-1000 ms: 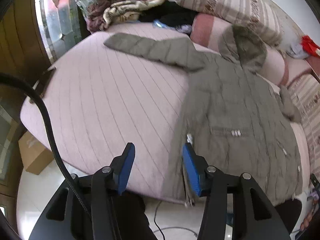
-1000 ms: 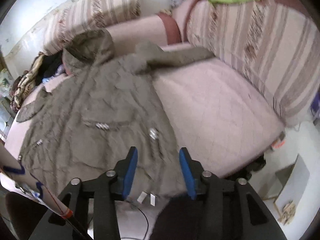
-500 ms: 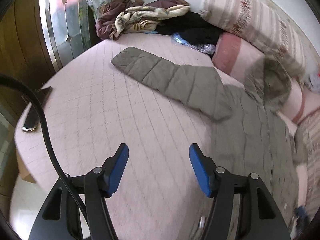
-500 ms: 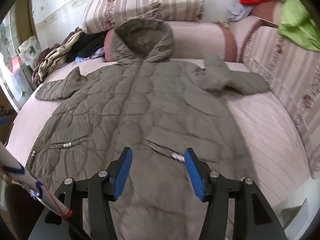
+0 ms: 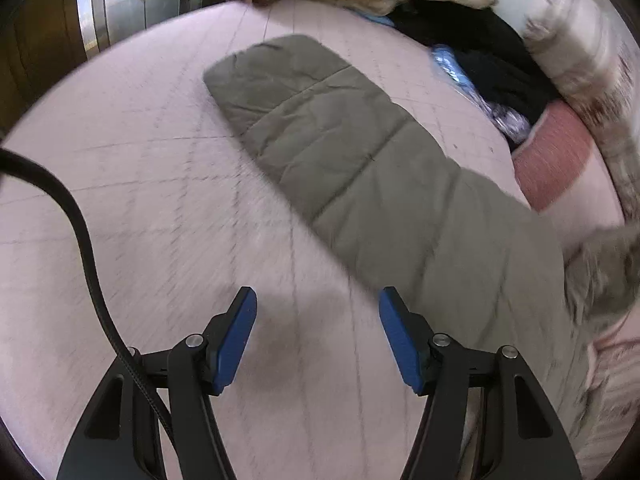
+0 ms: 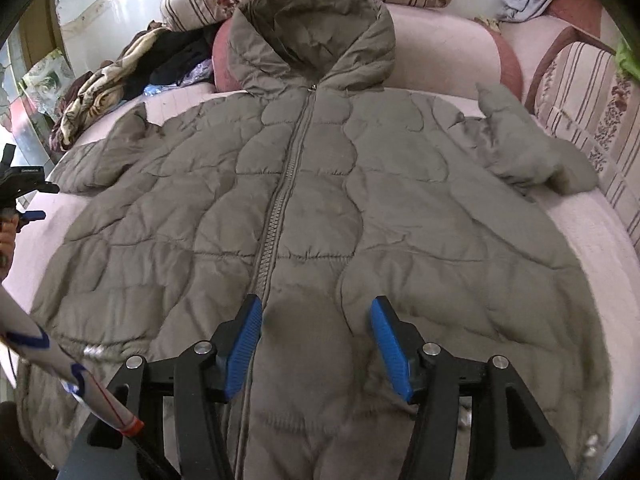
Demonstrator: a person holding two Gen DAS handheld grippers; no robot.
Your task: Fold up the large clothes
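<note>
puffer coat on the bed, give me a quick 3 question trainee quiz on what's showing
1. True or false: the coat is zipped shut with its hood lying toward the pillows.
2. Which sleeve lies out straight: A) left sleeve B) right sleeve
3. Fill in: both the left gripper and the right gripper are ____.

Key: 1 true; 2 A; 3 open

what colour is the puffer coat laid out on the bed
Olive-grey, quilted all over, with a matching hood. The puffer coat shows best in the right wrist view.
</note>
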